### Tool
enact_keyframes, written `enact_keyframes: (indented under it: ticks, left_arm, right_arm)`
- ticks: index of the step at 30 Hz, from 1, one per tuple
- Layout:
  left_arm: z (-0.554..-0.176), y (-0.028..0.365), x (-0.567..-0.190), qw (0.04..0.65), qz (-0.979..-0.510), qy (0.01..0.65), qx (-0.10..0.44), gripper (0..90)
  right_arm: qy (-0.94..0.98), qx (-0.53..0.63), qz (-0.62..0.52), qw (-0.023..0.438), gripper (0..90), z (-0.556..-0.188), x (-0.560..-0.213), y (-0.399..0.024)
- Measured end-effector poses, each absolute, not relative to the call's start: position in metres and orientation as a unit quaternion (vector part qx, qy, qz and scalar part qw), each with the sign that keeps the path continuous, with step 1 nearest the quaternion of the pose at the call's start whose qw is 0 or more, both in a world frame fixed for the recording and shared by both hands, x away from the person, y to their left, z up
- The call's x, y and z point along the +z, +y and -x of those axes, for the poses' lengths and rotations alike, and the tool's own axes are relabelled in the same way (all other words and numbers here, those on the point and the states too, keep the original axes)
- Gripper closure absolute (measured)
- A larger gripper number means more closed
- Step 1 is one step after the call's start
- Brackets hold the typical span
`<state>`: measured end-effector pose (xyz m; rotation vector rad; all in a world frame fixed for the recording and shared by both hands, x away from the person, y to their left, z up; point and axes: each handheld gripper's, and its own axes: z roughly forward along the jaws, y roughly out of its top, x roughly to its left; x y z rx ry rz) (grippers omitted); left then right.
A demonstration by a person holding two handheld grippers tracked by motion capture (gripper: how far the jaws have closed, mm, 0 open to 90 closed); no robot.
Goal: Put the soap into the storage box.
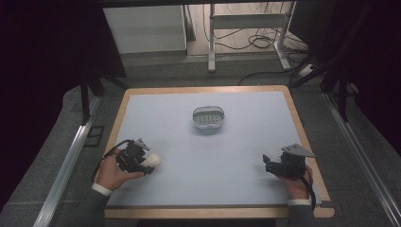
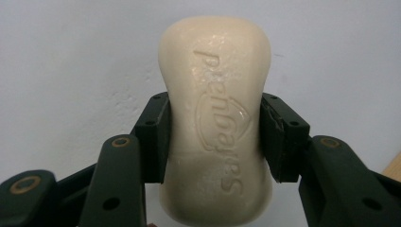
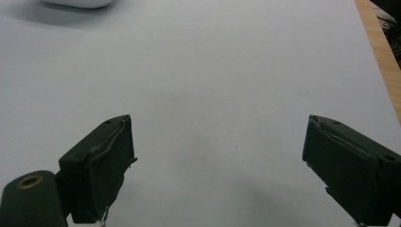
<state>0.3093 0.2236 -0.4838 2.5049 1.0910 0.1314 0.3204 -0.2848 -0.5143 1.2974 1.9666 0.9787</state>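
A cream bar of soap (image 2: 217,123) with raised lettering sits between the two black jaws of my left gripper (image 2: 215,137), which is shut on its sides. In the high view the soap (image 1: 153,161) pokes out of the left gripper (image 1: 147,163) near the table's front left. A grey soap dish (image 1: 208,118) with a slotted floor stands at the middle of the pale blue mat, far from both grippers. My right gripper (image 1: 265,163) rests at the front right, and its jaws (image 3: 217,175) stand wide open over bare mat with nothing between them.
The pale blue mat (image 1: 236,156) covers a wooden table whose edge (image 1: 302,132) runs along the right. A pale object's edge (image 3: 78,4) lies at the top left of the right gripper view. Dark floor, metal rails and cables surround the table.
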Motion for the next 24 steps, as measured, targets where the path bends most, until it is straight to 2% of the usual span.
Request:
enact_keyframes:
  ticks: [24]
  left_arm:
    - [-0.333,0.223,-0.462,0.222,-0.894,0.386,0.056,49.7]
  right_arm:
    - [0.734,0.36,-0.497,0.291,9.3,-0.32,-0.517,-0.286]
